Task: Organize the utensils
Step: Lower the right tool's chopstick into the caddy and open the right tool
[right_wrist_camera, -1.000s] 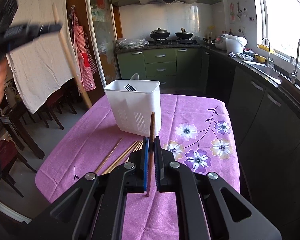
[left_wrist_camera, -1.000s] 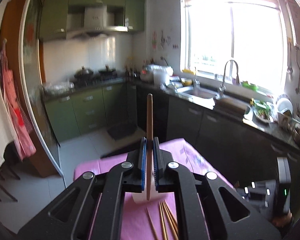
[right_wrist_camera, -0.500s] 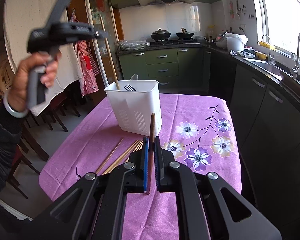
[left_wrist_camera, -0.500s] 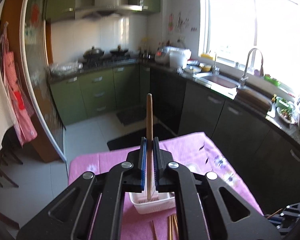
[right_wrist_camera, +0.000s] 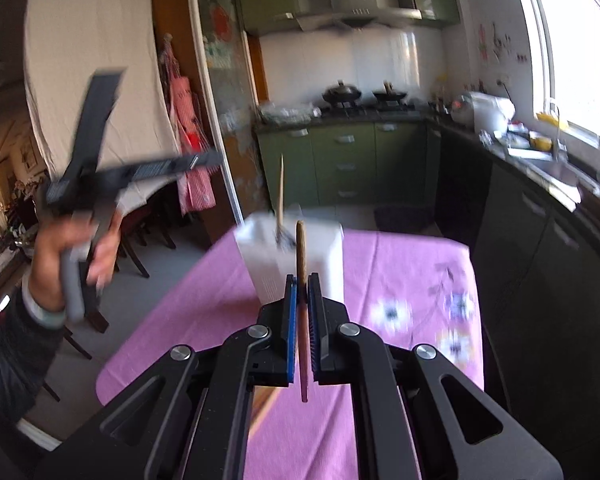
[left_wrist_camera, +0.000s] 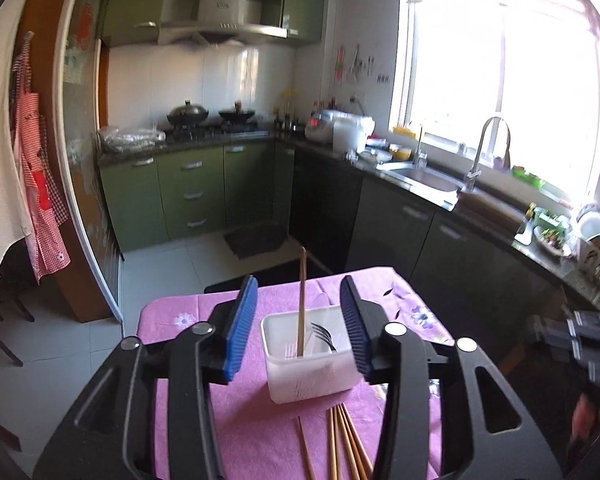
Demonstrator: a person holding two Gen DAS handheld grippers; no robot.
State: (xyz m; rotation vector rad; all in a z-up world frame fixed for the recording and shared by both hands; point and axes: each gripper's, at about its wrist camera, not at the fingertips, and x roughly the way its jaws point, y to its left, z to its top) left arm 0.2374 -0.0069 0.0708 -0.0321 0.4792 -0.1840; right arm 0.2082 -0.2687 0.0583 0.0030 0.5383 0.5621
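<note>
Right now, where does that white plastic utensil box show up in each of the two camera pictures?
Left wrist view: the white utensil box sits low in the middle, between the opening jaws, a chopstick standing in it.
Right wrist view: the box is at centre, blurred, just beyond the gripper's tips and partly hidden by them.
Shared landmark: the purple tablecloth beneath it.
</note>
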